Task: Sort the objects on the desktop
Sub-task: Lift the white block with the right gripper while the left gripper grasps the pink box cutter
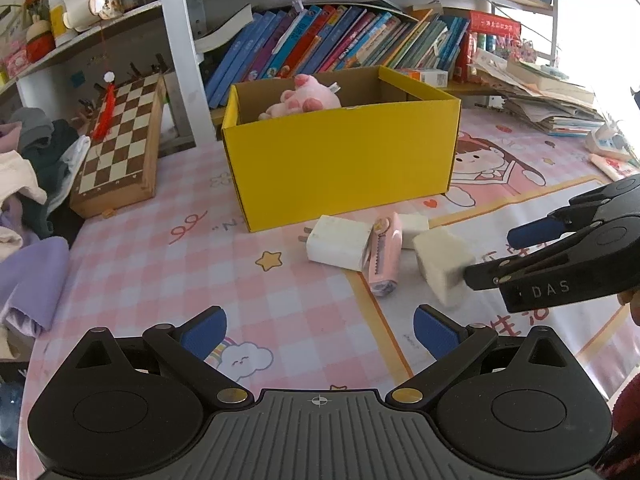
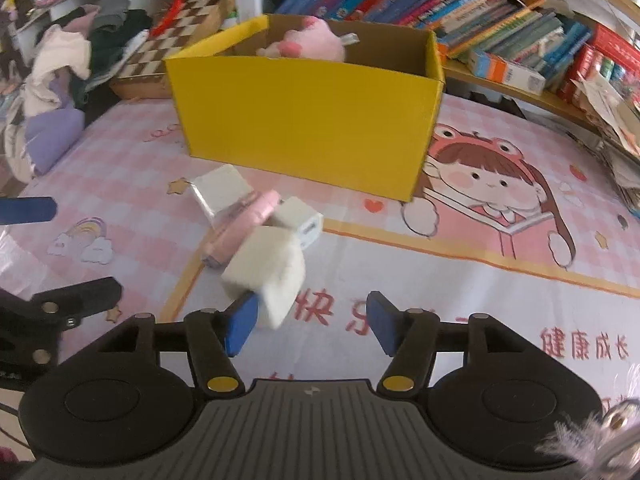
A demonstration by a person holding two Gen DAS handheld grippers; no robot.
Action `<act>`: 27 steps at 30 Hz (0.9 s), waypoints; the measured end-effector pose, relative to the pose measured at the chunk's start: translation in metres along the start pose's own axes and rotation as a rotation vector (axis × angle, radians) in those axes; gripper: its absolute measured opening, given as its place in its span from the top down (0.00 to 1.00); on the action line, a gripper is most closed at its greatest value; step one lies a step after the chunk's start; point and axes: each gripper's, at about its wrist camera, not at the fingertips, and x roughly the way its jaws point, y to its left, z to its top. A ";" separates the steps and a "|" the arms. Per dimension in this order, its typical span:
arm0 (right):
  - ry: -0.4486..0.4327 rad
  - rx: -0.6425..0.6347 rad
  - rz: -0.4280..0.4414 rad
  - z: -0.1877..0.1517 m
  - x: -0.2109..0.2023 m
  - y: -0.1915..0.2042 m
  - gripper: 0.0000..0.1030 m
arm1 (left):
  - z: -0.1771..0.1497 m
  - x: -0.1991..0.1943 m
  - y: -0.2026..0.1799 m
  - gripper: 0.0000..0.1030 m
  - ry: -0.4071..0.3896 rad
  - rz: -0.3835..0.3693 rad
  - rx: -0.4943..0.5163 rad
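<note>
A yellow cardboard box (image 1: 340,168) stands on the pink mat with a pink plush toy (image 1: 304,98) inside. In front of it lie a white charger (image 1: 338,242), a pink utility knife (image 1: 385,256), a small white adapter (image 1: 414,228) and a white foam block (image 1: 442,266). My right gripper (image 2: 312,322) is open, its left pad (image 2: 240,322) touching the foam block (image 2: 268,276), which is blurred. It shows in the left wrist view (image 1: 492,256) beside the block. My left gripper (image 1: 320,330) is open and empty, short of the objects.
A chessboard box (image 1: 120,144) and a heap of clothes (image 1: 32,184) lie to the left. Books (image 1: 340,40) fill the shelf behind the box. Stacked papers (image 1: 552,100) sit at the right. The pink mat (image 2: 500,272) lies bare to the right.
</note>
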 end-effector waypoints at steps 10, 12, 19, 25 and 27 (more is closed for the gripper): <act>0.036 -0.035 0.098 0.012 0.019 0.007 0.35 | 0.001 0.003 -0.003 0.02 0.014 0.033 0.007; 0.050 -0.039 0.118 0.014 0.025 0.008 0.32 | 0.001 0.003 -0.003 0.02 0.018 0.040 0.007; 0.099 -0.052 0.187 0.021 0.043 0.012 0.49 | 0.003 0.007 -0.004 0.02 0.034 0.054 0.010; 0.038 -0.043 0.127 0.021 0.028 -0.006 0.53 | 0.009 0.019 -0.014 0.02 0.039 0.018 0.013; 0.048 -0.018 0.106 0.019 0.026 -0.017 0.53 | 0.011 0.026 -0.019 0.03 0.036 0.010 0.019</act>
